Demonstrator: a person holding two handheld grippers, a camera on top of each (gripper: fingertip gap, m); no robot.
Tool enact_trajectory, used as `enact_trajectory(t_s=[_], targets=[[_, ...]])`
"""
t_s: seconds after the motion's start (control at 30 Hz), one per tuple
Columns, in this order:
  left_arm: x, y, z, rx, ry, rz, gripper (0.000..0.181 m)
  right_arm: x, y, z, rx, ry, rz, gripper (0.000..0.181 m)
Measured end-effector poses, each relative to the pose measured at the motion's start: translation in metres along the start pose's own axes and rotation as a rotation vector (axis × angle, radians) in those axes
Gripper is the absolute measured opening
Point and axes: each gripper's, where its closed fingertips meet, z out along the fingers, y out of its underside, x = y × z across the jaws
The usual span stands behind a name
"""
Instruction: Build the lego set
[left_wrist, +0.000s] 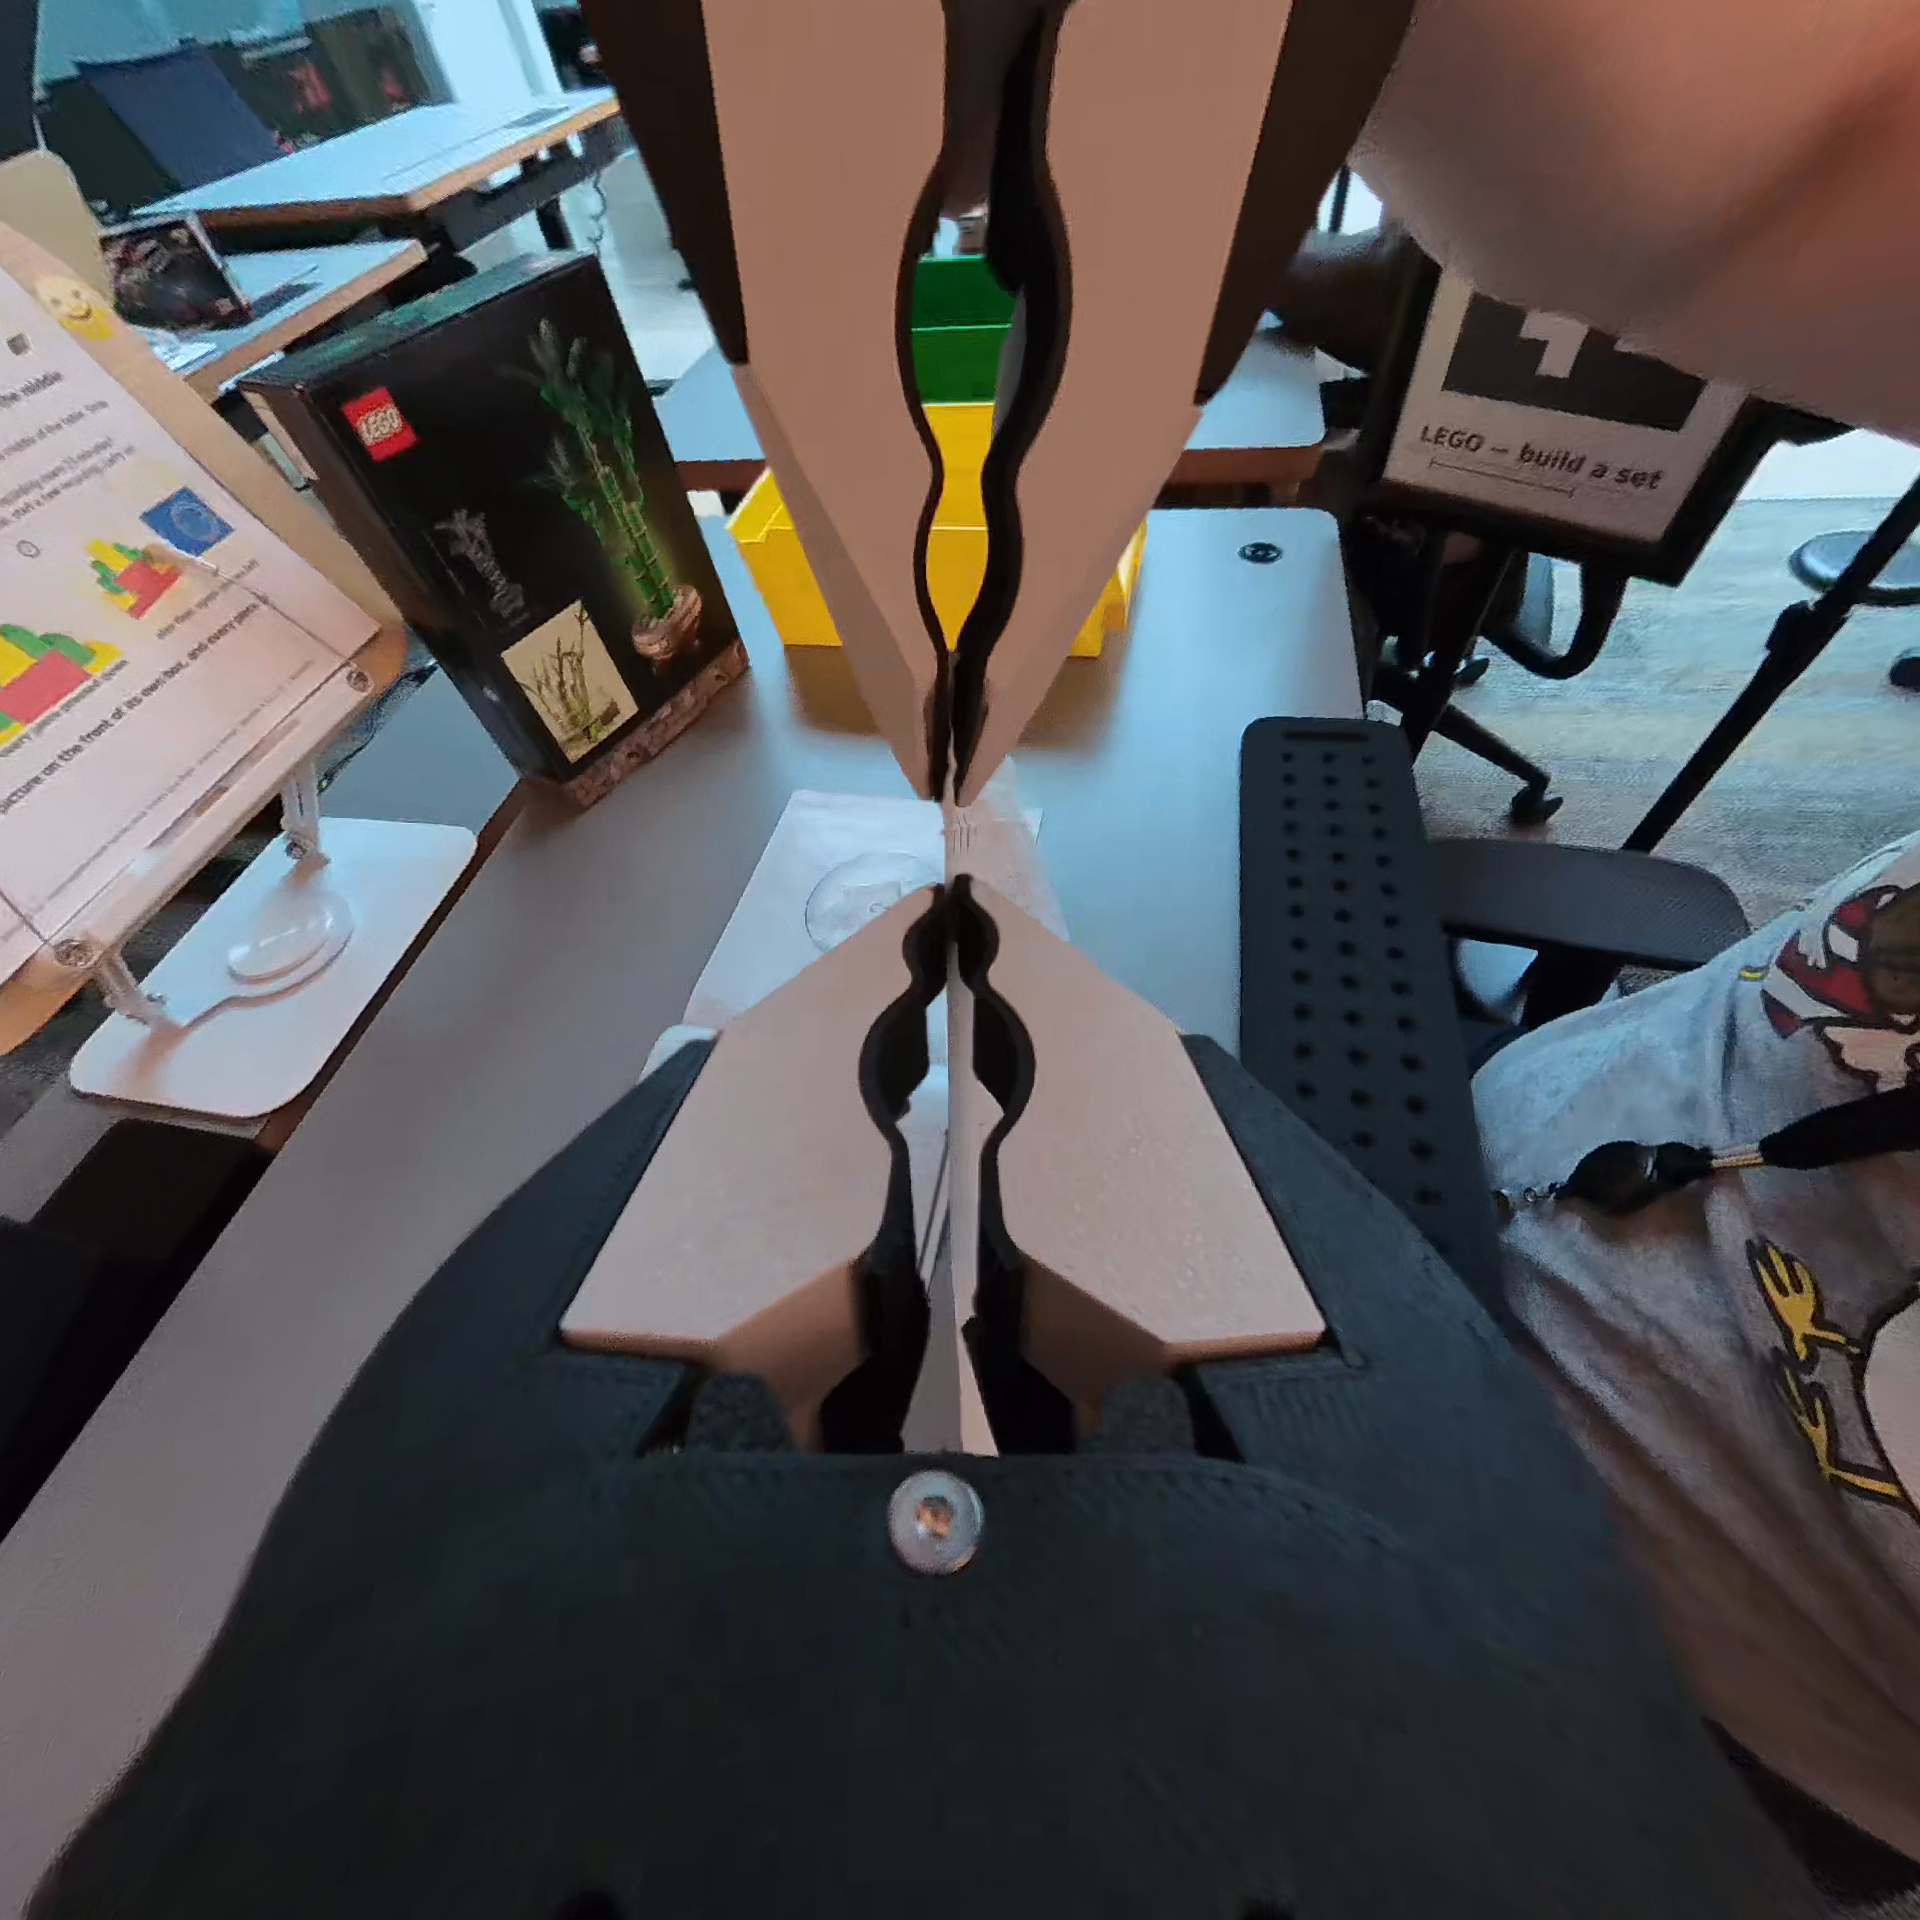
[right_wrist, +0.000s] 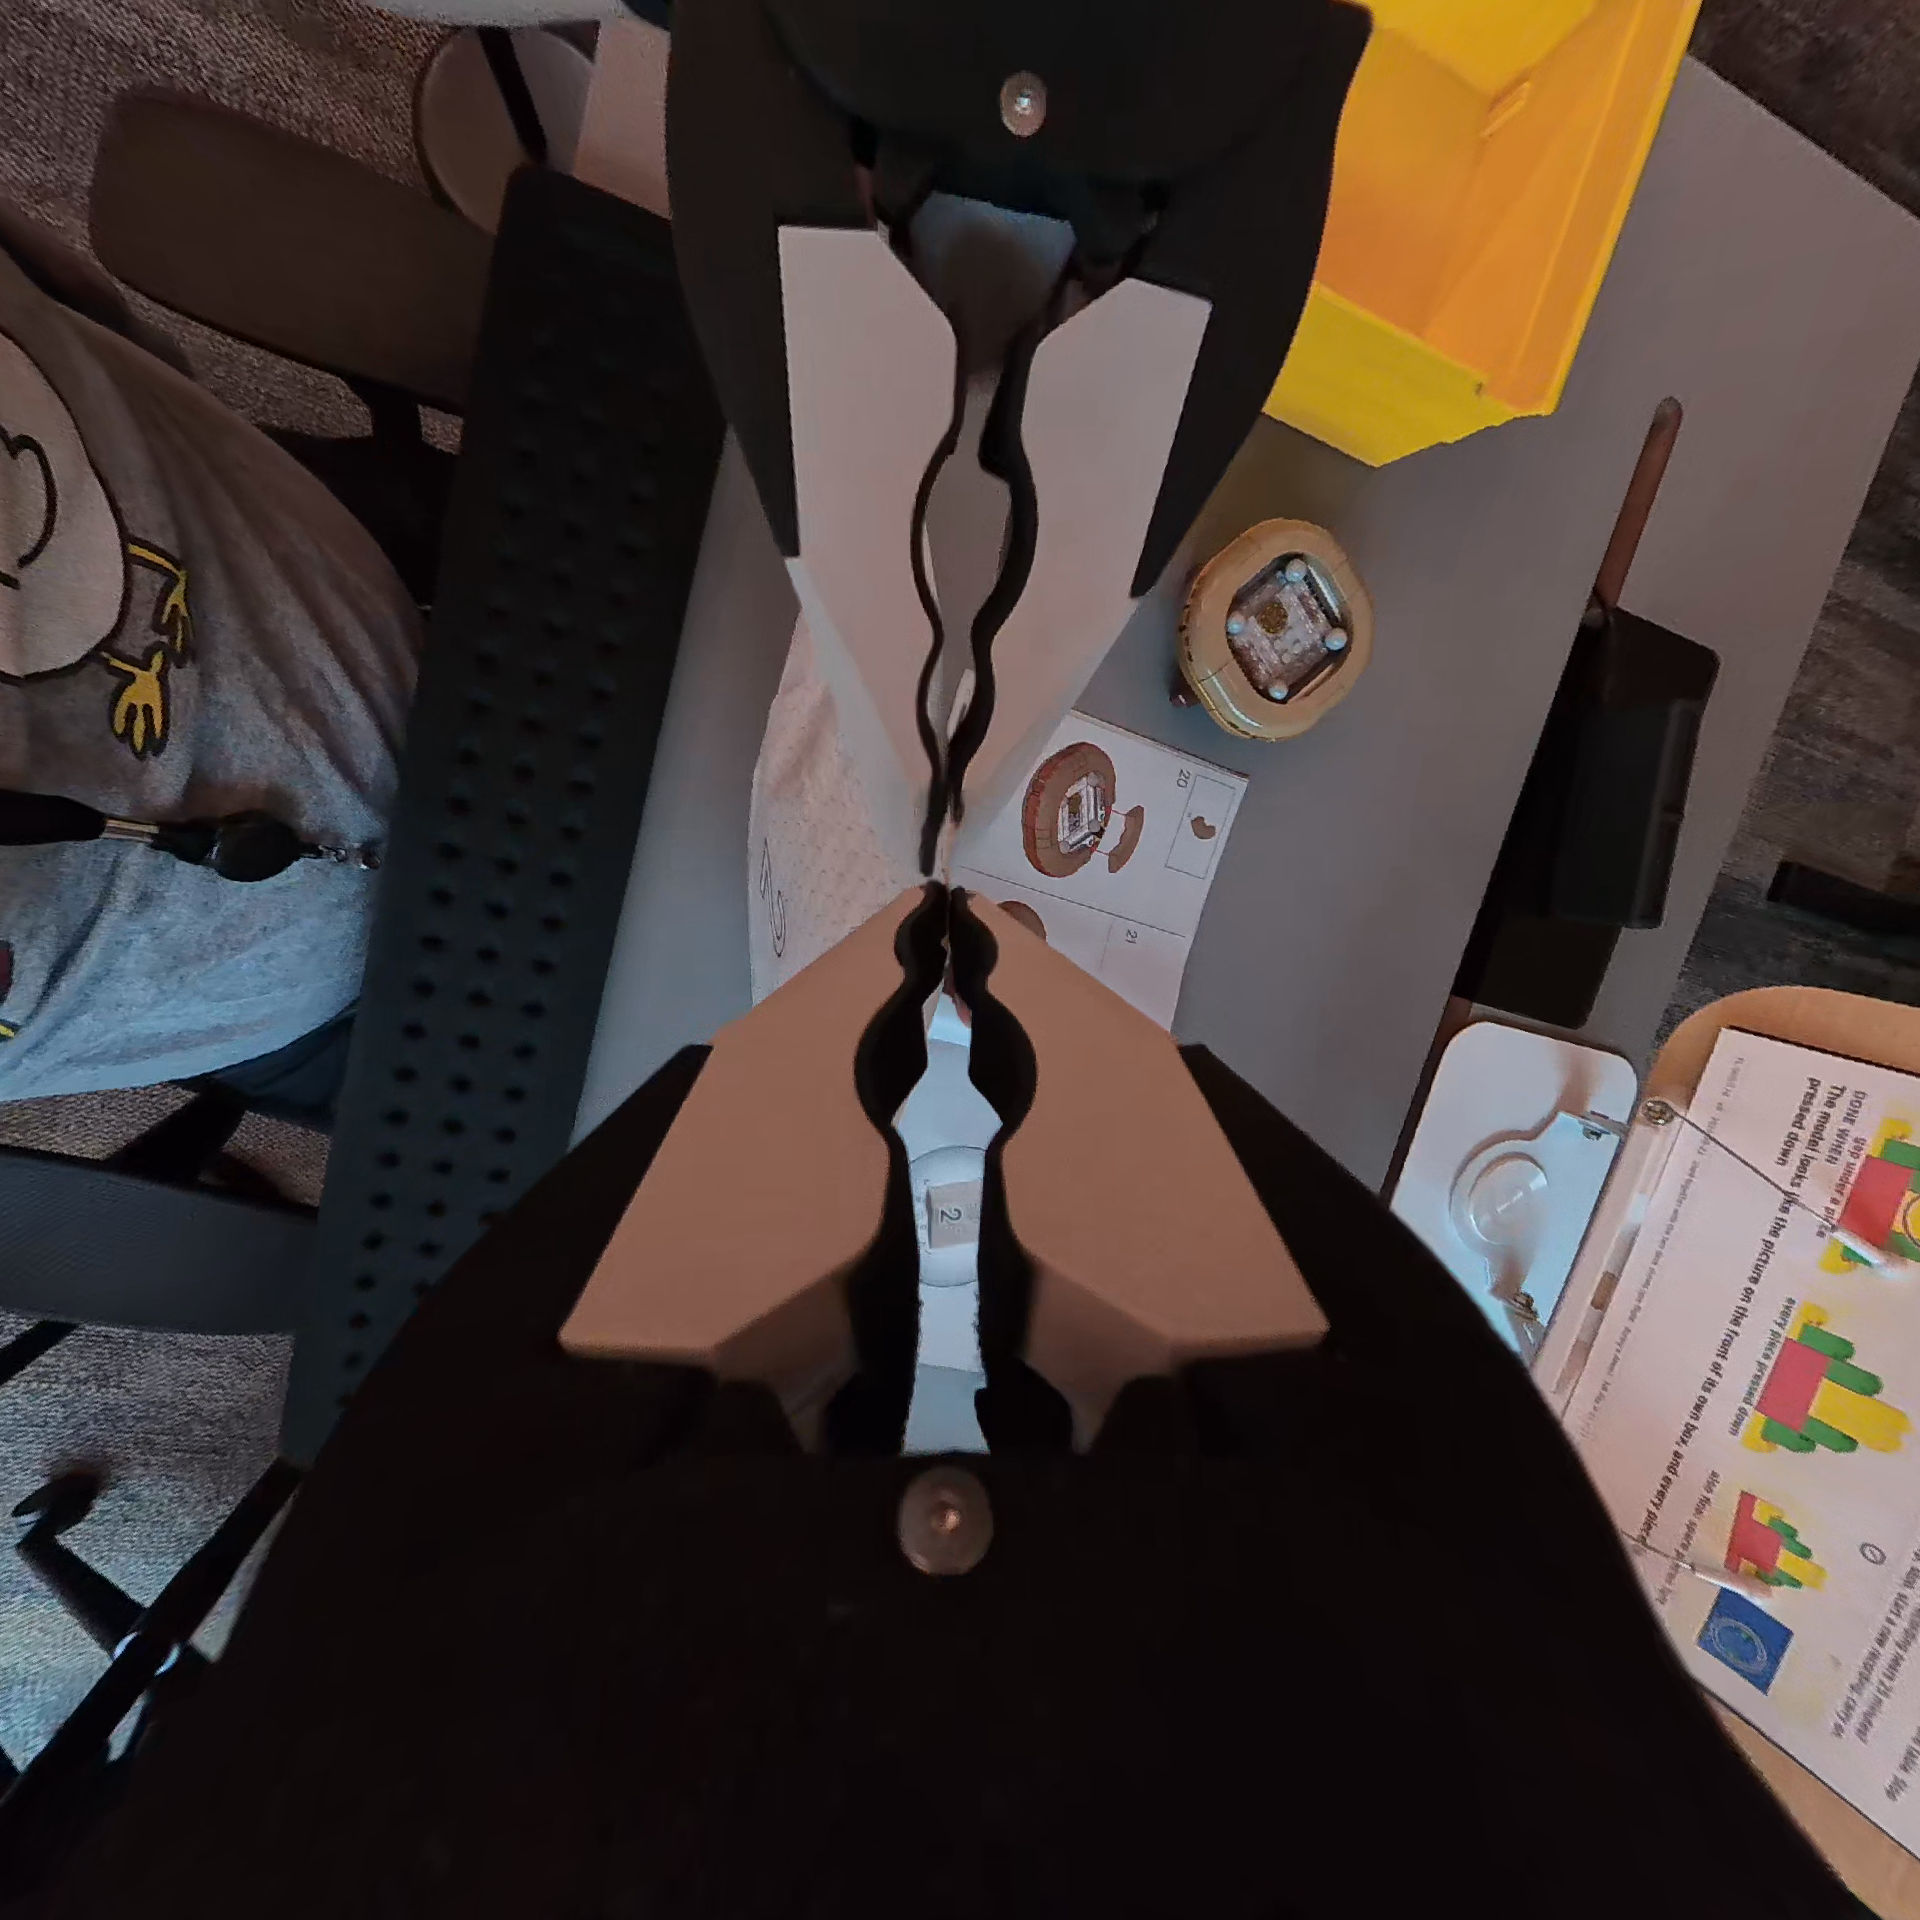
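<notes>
A white paper bag hangs above the grey table, pinched between both grippers. My left gripper is shut on the bag's edge, which runs as a thin white strip between its fingers. My right gripper comes in from above, tip to tip with the left, and is shut on the same bag. In the right wrist view my right gripper is at the bottom and my left gripper at the top. A tan, round, partly built model stands on the table beside the open instruction booklet.
A black set box stands at the left, with a yellow bin and a green bin behind the grippers. A sign on a white stand is at the far left. A black perforated panel and a seated person are at the right. My two grippers' fingertips are within a few centimetres of each other. From either gripper's tips it is about 30 cm to the black perforated panel. Seen from the right wrist view as well.
</notes>
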Motion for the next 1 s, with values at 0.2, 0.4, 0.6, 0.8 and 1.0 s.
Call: enact_trajectory(t_s=[0.2,0.4,0.6,0.8,1.0], targets=[[0.009,-0.004,0.003,0.010,0.029,0.010,0.000,-0.010,0.000,-0.001,0.003,-0.027,-0.002,0.014],[0.011,-0.008,0.004,0.057,0.055,0.012,0.000,-0.013,0.000,0.000,0.006,-0.025,-0.061,0.000],[0.008,-0.009,0.004,0.075,0.062,-0.026,0.000,-0.011,0.000,-0.002,-0.019,0.024,-0.118,0.000],[0.013,-0.013,-0.007,0.188,0.154,-0.160,0.000,-0.014,-0.012,-0.007,0.194,0.017,-0.132,0.000],[0.022,-0.007,-0.013,0.231,0.229,-0.240,0.000,-0.023,-0.018,-0.003,0.345,0.058,-0.153,0.000]])
